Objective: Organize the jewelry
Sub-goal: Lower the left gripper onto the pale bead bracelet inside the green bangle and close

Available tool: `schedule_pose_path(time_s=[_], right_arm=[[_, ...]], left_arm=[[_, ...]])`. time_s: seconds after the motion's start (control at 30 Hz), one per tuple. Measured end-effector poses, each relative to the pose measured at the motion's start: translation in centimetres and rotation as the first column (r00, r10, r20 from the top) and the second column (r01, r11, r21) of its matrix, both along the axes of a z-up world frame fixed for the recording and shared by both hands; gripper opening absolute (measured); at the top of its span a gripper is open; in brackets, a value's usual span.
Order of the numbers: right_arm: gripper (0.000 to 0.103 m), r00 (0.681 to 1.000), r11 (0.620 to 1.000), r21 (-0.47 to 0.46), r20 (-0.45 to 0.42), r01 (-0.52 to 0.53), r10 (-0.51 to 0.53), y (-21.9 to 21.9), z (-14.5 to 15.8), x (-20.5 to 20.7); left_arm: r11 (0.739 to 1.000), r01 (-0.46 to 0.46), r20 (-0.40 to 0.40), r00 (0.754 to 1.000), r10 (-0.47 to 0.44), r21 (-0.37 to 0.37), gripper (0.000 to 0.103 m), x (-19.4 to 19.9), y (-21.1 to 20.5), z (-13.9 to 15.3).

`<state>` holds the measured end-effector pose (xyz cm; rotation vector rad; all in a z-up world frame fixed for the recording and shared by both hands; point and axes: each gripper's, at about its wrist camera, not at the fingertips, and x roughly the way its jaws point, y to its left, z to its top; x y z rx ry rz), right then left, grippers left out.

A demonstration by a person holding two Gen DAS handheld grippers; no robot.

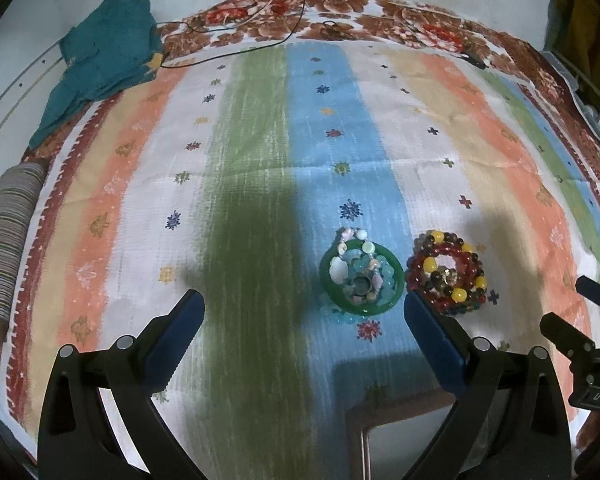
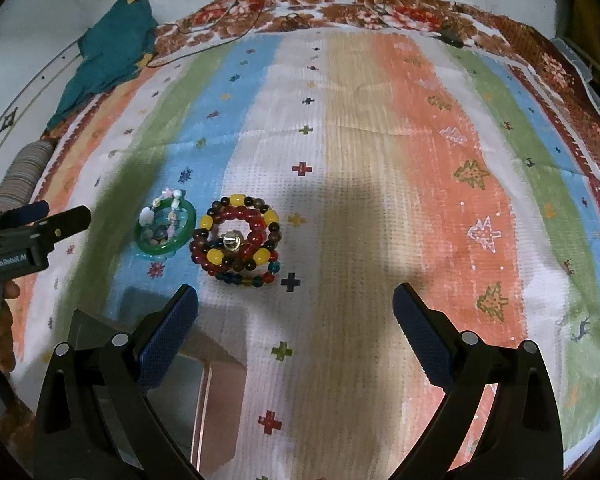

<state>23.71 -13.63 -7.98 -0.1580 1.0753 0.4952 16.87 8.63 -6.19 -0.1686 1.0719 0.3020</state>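
Item one: a green glassy bangle (image 1: 361, 280) with pale shell and aqua bead strands heaped inside it, lying flat on the blue stripe of the striped woven cloth (image 2: 380, 140). Item two: a coiled stack of dark red, yellow and brown bead bracelets (image 2: 238, 238), just right of the bangle, on the white stripe. I see a box with a brown rim (image 2: 216, 384) at the near edge. My left claw (image 1: 304, 312) hangs open and empty near the bangle; my right claw (image 2: 296, 308) is spread wide, empty, near the beads. Far left: crumpled teal cloth (image 1: 108, 56).
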Motion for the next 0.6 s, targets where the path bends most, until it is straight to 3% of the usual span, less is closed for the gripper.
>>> schedule_pose_path(time_s=[0.6], right_arm=[[0.099,0.997,1.0,-0.001,-0.065,0.028,-0.028,0.8,-2.4,2.5]], left_arm=[[1.0,0.029,-0.056,0.998,-0.03,-0.011,0.097,3.2,1.0,-2.8]])
